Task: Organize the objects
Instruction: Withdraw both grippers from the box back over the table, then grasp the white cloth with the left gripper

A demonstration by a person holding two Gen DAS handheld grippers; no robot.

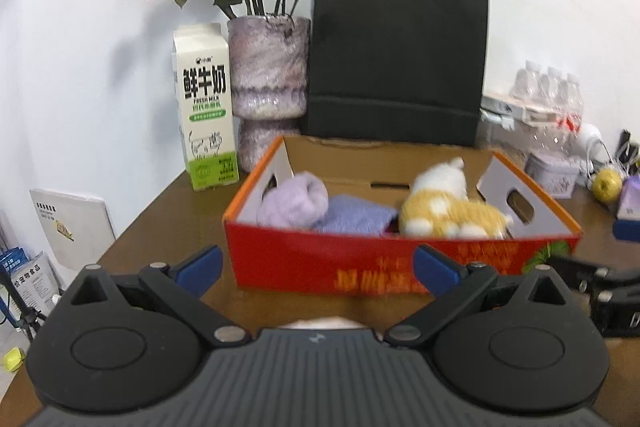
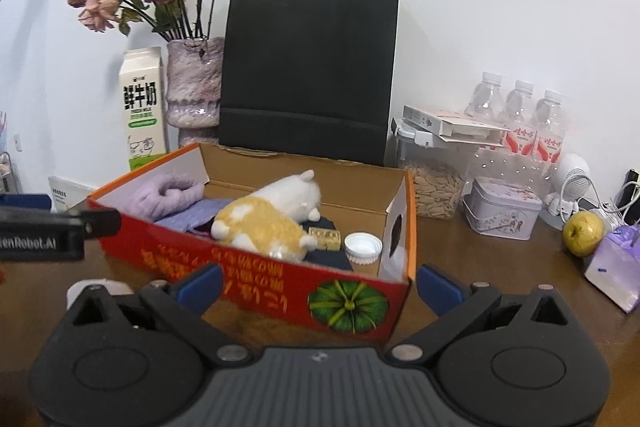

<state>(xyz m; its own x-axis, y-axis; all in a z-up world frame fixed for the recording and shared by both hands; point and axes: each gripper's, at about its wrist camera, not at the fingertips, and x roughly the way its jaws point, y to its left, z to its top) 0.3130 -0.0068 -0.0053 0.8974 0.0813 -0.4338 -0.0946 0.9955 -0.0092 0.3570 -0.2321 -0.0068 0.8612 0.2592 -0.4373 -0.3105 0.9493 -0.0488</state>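
A red and orange cardboard box [image 1: 304, 259] [image 2: 248, 267] stands on the brown table. In it lie a rolled lilac towel [image 1: 294, 205] [image 2: 168, 197], a blue-violet cloth [image 1: 354, 217], a yellow and white plush toy [image 1: 448, 207] [image 2: 268, 223], a small yellow printed box [image 2: 326, 238] and a white round lid [image 2: 363, 247]. My left gripper [image 1: 318, 265] is open and empty, in front of the box's near wall. My right gripper [image 2: 318, 283] is open and empty, in front of the box's near right corner. The left gripper also shows at the left edge of the right wrist view.
Behind the box stand a milk carton [image 1: 206, 111], a lilac vase with dried roses [image 1: 268, 79] and a black paper bag [image 1: 396, 59]. At right are water bottles [image 2: 520, 123], a seed jar [image 2: 436, 191], a tin [image 2: 502, 213], a green apple [image 2: 582, 233], a small fan [image 2: 570, 187] and a purple pack [image 2: 614, 267].
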